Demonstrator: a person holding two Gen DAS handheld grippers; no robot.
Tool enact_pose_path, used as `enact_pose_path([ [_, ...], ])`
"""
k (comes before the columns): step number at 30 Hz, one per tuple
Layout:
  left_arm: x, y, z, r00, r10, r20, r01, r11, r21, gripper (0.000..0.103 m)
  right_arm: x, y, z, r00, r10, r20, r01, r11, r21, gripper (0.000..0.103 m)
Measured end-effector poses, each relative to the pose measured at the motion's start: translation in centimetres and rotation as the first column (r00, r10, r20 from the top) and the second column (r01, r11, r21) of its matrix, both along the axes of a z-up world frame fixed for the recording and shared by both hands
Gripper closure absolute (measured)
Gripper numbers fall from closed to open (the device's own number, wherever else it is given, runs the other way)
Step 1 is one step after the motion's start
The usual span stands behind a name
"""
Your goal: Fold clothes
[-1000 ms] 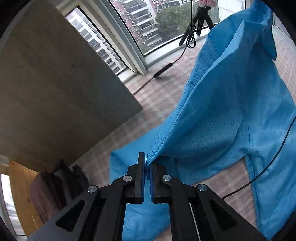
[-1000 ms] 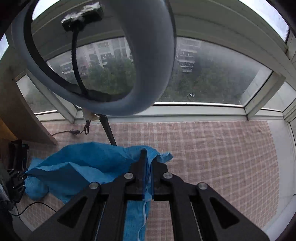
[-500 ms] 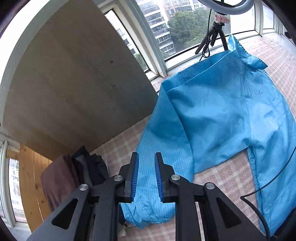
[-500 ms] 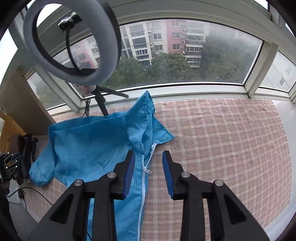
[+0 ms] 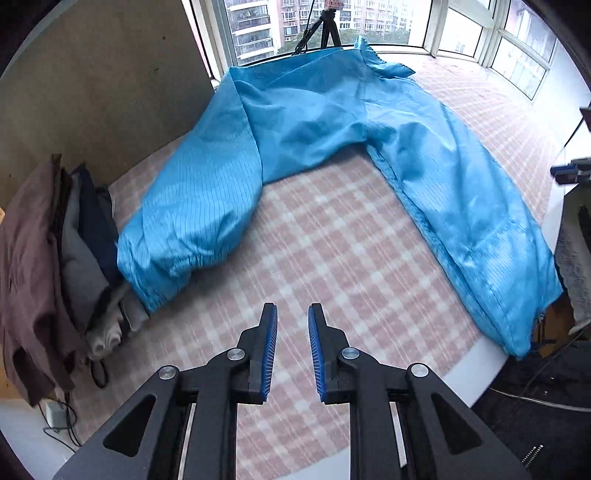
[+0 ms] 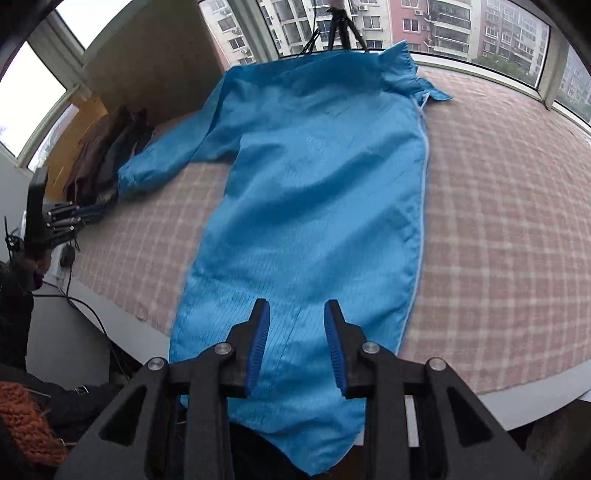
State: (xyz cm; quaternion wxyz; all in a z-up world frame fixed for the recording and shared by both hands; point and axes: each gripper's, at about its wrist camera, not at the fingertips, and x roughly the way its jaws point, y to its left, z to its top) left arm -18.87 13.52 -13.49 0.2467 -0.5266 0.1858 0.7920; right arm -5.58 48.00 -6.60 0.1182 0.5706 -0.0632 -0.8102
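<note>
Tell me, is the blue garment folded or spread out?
Half folded: the blue garment shows one sleeve and its zipper edge along one side.

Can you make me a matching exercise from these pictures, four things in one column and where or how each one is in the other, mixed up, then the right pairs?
Things:
1. blue garment
2. pile of dark clothes
3. left gripper
4. tripod

States or places:
A. stands at the window, behind the collar
B. jaws open over bare checkered cloth
C. spread flat, hem hanging over the near table edge
D. heaped beside the sleeve cuff

Pairs: 1-C, 2-D, 3-B, 4-A
</note>
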Motion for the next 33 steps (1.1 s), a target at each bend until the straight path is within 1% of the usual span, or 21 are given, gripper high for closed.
enact_pose_path([
  [3, 2.7, -0.9, -0.5, 1.000, -0.013, 0.020, 0.012, 1.000, 0.029, 0.086, 1.4, -3.8, -3.7, 0.997, 0.030, 0.066, -0.029, 0.999, -0.020, 0.073],
  [6, 5.0, 1.2, -2.1, 0.995, -0.082, 0.048, 0.081, 0.996, 0.029, 0.086, 1.0, -5.4, -6.9, 0.993, 0.033, 0.118, -0.034, 0.999, 0.008, 0.073],
  [8, 6.4, 3.0, -3.1, 0.988, -0.132, 0.083, 0.126, 0.990, 0.070, 0.086, 0.7, -6.3, -8.8, 0.988, 0.031, 0.151, -0.036, 0.999, 0.032, 0.073],
  [10, 7.9, 4.7, -4.2, 0.978, -0.174, 0.114, 0.162, 0.981, 0.108, 0.085, 0.5, -5.7, -9.2, 0.987, -0.004, 0.162, -0.014, 0.994, 0.112, 0.073],
  [12, 9.2, 6.0, -5.0, 0.974, -0.194, 0.118, 0.180, 0.977, 0.115, 0.085, 0.4, -5.0, -9.1, 0.986, -0.045, 0.158, 0.015, 0.982, 0.188, 0.073],
  [14, 10.4, 6.9, -5.5, 0.973, -0.200, 0.116, 0.186, 0.975, 0.120, 0.085, 1.2, -5.4, -7.5, 0.991, -0.036, 0.126, 0.016, 0.988, 0.154, 0.073],
  [16, 11.1, 6.5, -5.4, 0.979, -0.166, 0.120, 0.149, 0.979, 0.142, 0.085, 2.6, -7.5, -5.8, 0.995, 0.031, 0.098, -0.038, 0.997, 0.068, 0.073],
  [17, 11.3, 6.1, -5.4, 0.984, -0.138, 0.115, 0.121, 0.982, 0.144, 0.085, 3.2, -9.1, -5.2, 0.993, 0.074, 0.091, -0.078, 0.996, 0.043, 0.072],
  [19, 11.4, 4.8, -5.3, 0.992, -0.059, 0.112, 0.042, 0.988, 0.147, 0.086, 4.2, -12.6, -5.1, 0.982, 0.158, 0.099, -0.160, 0.987, 0.012, 0.064],
  [20, 11.4, 4.0, -5.3, 0.993, -0.013, 0.119, -0.006, 0.988, 0.157, 0.087, 4.5, -14.3, -5.5, 0.974, 0.195, 0.114, -0.198, 0.980, 0.018, 0.056],
  [21, 11.6, 3.3, -5.2, 0.992, 0.025, 0.124, -0.046, 0.985, 0.169, 0.087, 4.7, -15.9, -6.0, 0.966, 0.226, 0.127, -0.232, 0.972, 0.042, 0.054],
  [23, 12.2, 2.0, -5.1, 0.988, 0.084, 0.127, -0.107, 0.976, 0.190, 0.087, 4.9, -18.1, -7.4, 0.948, 0.284, 0.146, -0.302, 0.946, 0.118, 0.054],
  [26, 13.6, 0.4, -5.4, 0.982, 0.155, 0.111, -0.174, 0.967, 0.186, 0.087, 4.8, -20.0, -9.7, 0.920, 0.344, 0.185, -0.382, 0.894, 0.236, 0.054],
  [28, 14.6, -0.6, -5.6, 0.975, 0.195, 0.110, -0.214, 0.957, 0.194, 0.087, 4.7, -20.5, -10.7, 0.906, 0.369, 0.206, -0.416, 0.862, 0.289, 0.054],
  [29, 15.1, -1.1, -5.7, 0.971, 0.213, 0.110, -0.231, 0.952, 0.199, 0.087, 4.6, -20.5, -11.0, 0.899, 0.383, 0.210, -0.433, 0.850, 0.300, 0.055],
  [30, 15.6, -1.5, -5.9, 0.967, 0.230, 0.110, -0.248, 0.947, 0.204, 0.087, 4.5, -20.5, -11.2, 0.891, 0.403, 0.210, -0.450, 0.844, 0.290, 0.058],
  [31, 16.1, -1.8, -6.0, 0.963, 0.245, 0.110, -0.263, 0.942, 0.206, 0.087, 4.4, -20.2, -11.2, 0.885, 0.420, 0.204, -0.462, 0.846, 0.265, 0.064],
  [33, 16.8, -2.1, -6.2, 0.955, 0.275, 0.110, -0.292, 0.934, 0.206, 0.087, 3.6, -19.1, -10.9, 0.882, 0.430, 0.192, -0.465, 0.860, 0.210, 0.090],
])
